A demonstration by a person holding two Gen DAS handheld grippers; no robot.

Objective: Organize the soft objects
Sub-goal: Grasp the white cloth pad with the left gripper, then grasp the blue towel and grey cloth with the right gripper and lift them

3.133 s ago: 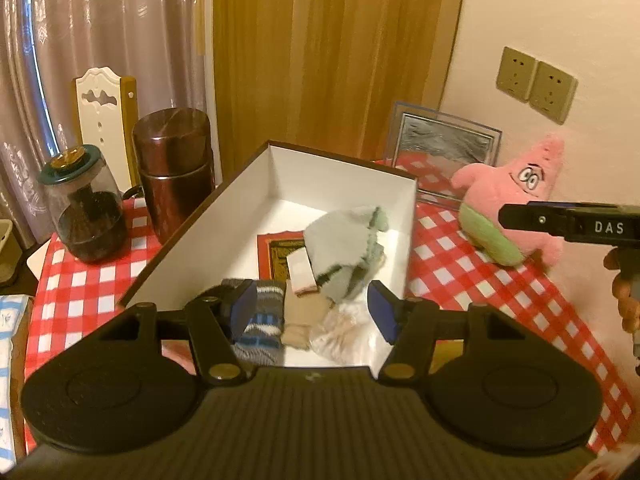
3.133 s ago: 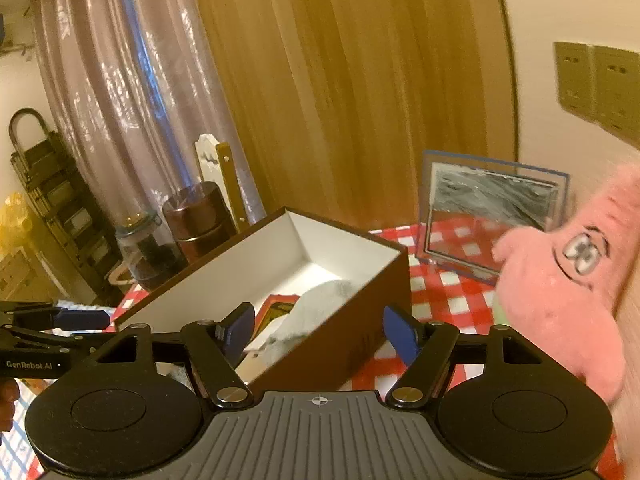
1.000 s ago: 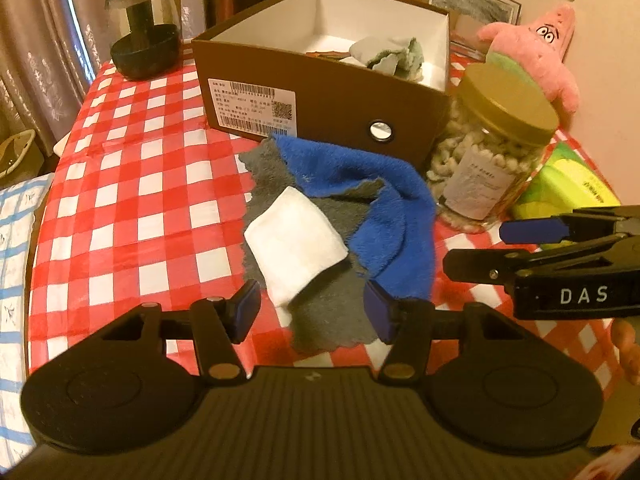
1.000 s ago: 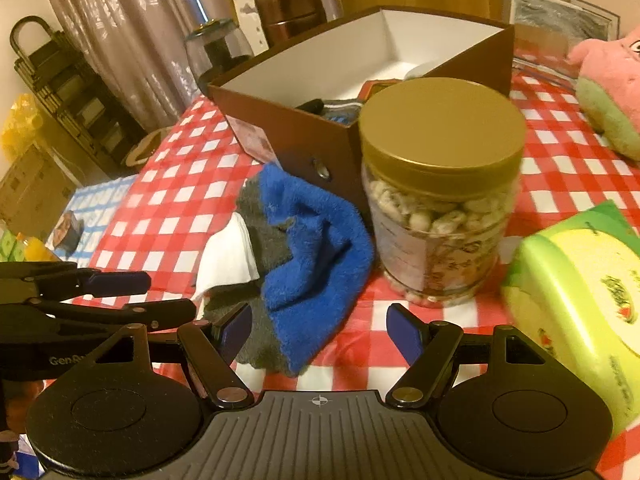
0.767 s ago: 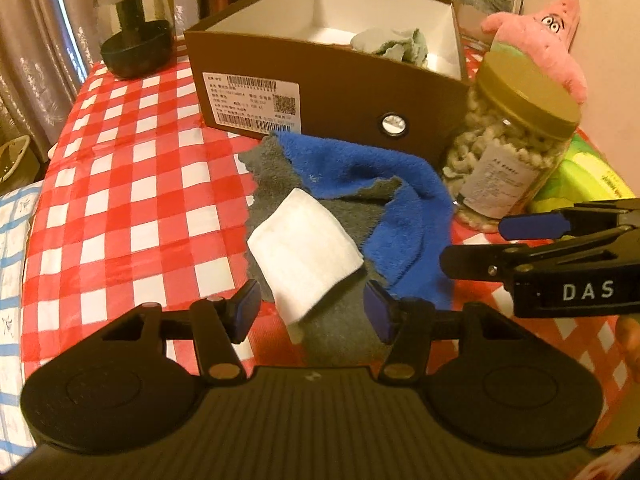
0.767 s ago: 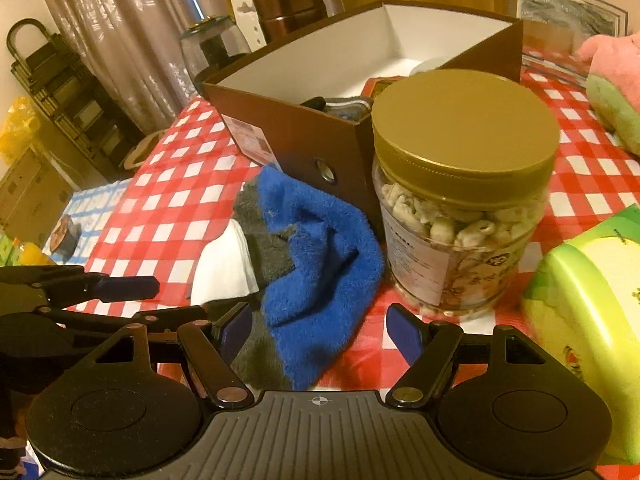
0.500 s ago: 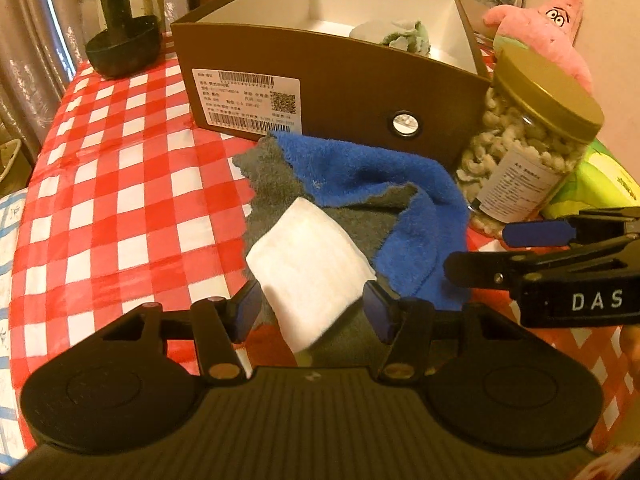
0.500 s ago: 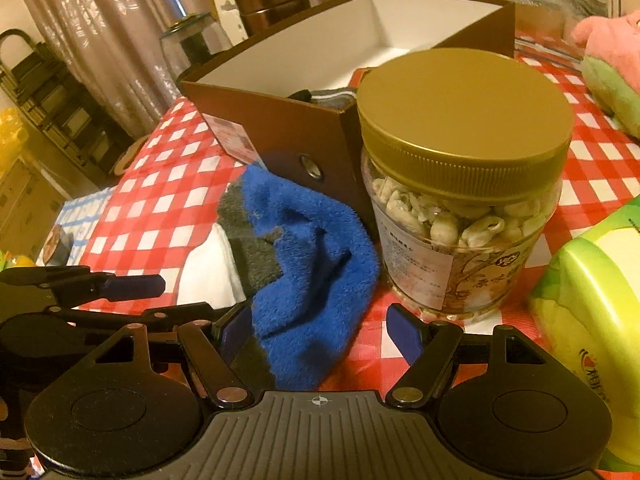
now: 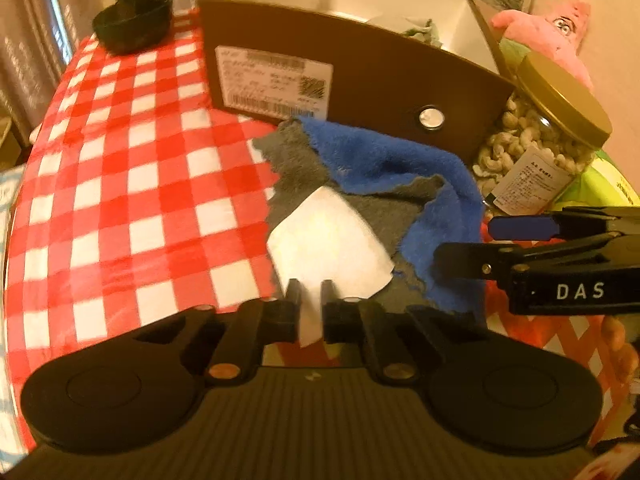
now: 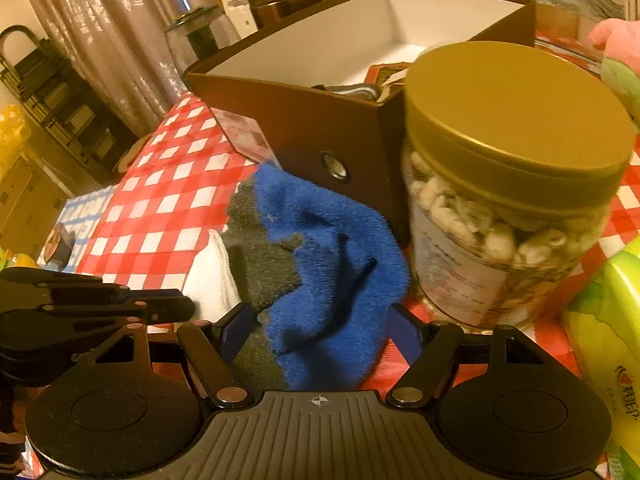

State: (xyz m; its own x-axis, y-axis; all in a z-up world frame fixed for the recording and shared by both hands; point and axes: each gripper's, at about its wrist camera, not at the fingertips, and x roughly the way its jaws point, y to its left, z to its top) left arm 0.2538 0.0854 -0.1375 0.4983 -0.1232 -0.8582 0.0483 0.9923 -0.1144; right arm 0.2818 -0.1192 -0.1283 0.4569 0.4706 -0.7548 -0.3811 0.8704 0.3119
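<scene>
A folded white cloth [image 9: 328,240] lies on a blue and grey towel [image 9: 384,168] on the checked tablecloth, in front of a brown box [image 9: 360,76]. My left gripper [image 9: 310,304] is shut on the near corner of the white cloth. My right gripper [image 10: 316,328] is open, with its fingers either side of the near edge of the blue and grey towel [image 10: 320,240]. The white cloth [image 10: 214,280] shows at the towel's left in the right wrist view. The box holds several soft items [image 9: 420,28].
A gold-lidded jar of nuts [image 10: 508,184] stands right of the towel against the box [image 10: 304,120]. A green tissue pack [image 10: 608,344] lies at the right. A pink plush [image 9: 544,36] sits behind the jar. A dark glass jar [image 9: 132,16] stands far left.
Both grippers moved forward and down to the cloth pile. My left gripper closed on the white cloth's corner. My right gripper's open fingers came around the towel's edge.
</scene>
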